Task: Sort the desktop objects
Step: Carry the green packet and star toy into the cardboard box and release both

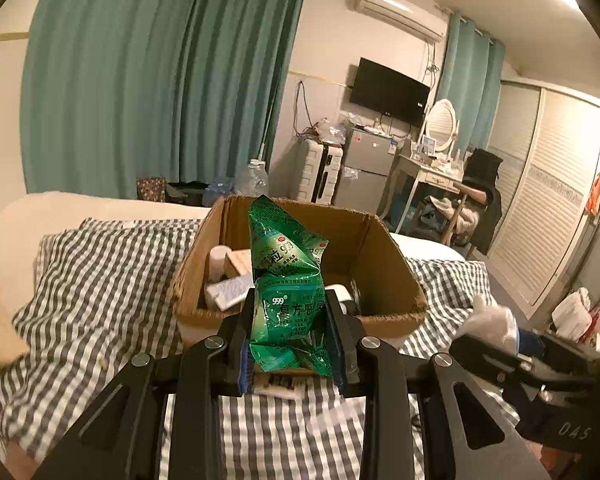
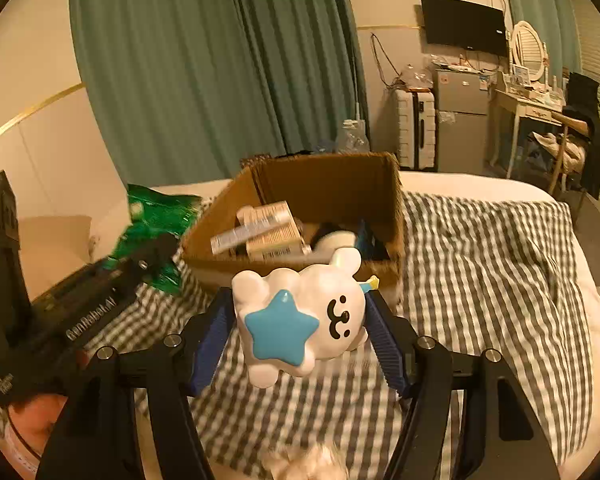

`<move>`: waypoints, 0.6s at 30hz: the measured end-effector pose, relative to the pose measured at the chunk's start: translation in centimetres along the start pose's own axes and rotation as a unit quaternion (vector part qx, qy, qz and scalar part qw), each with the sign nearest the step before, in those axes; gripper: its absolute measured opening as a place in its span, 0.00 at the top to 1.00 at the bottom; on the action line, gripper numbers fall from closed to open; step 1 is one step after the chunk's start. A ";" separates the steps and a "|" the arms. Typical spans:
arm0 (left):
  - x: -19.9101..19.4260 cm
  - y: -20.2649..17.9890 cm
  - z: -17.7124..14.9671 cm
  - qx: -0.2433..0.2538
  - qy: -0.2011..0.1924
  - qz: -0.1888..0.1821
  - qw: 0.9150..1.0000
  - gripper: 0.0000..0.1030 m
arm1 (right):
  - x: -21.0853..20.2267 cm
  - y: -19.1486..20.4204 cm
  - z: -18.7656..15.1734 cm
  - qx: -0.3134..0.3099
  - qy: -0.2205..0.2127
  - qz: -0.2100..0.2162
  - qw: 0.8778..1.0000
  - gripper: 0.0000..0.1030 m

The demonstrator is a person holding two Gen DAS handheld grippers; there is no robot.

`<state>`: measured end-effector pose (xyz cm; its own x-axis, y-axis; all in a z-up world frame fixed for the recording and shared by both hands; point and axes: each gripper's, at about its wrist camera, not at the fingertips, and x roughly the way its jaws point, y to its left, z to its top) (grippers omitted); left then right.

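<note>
Left gripper (image 1: pixel 291 330) clamped on crinkled green foil medicine sachets (image 1: pixel 288 280), lifted in front of open brown cardboard box (image 1: pixel 396 264); sachets' long axis upright, top end rising over box's near wall. Right gripper (image 2: pixel 300 332) pinching white ceramic bear figure with blue star (image 2: pixel 300 320) between blue pads (image 2: pixel 384 340), figure tipped sideways, head end pointing right, held just short of box. Box sits on grey-white checked bedsheet (image 2: pixel 480 260), cream tubes (image 2: pixel 268 228) lying inside

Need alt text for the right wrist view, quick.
The right gripper grips a white cloud-shaped toy with a blue star, held above a checked bedspread. Just beyond it sits an open cardboard box holding tubes and packets; the left gripper carries a green packet.
</note>
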<state>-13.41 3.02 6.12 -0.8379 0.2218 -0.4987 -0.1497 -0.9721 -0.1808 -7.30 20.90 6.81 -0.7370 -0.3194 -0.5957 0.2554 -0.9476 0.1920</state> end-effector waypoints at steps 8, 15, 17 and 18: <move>5.6 0.1 2.3 0.014 0.013 -0.001 1.000 0.71 | 5.8 -1.4 4.3 -0.002 0.005 0.007 1.000 0.37; 10.5 0.9 2.4 0.016 0.027 0.006 0.999 0.71 | 10.6 -3.5 5.5 0.013 0.012 0.007 1.000 0.37; 11.3 1.0 2.2 0.019 0.028 0.012 0.999 0.69 | 11.3 -3.8 5.5 0.015 0.008 0.007 1.000 0.36; 11.7 1.1 2.2 0.019 0.027 0.018 0.999 0.62 | 11.5 -4.0 5.5 0.016 0.003 0.006 1.000 0.31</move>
<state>-24.50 4.40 1.95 -0.8137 0.1901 -0.5492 -0.1411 -0.9813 -0.1306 -20.20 20.97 3.51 -0.7306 -0.3315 -0.5969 0.2451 -0.9433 0.2238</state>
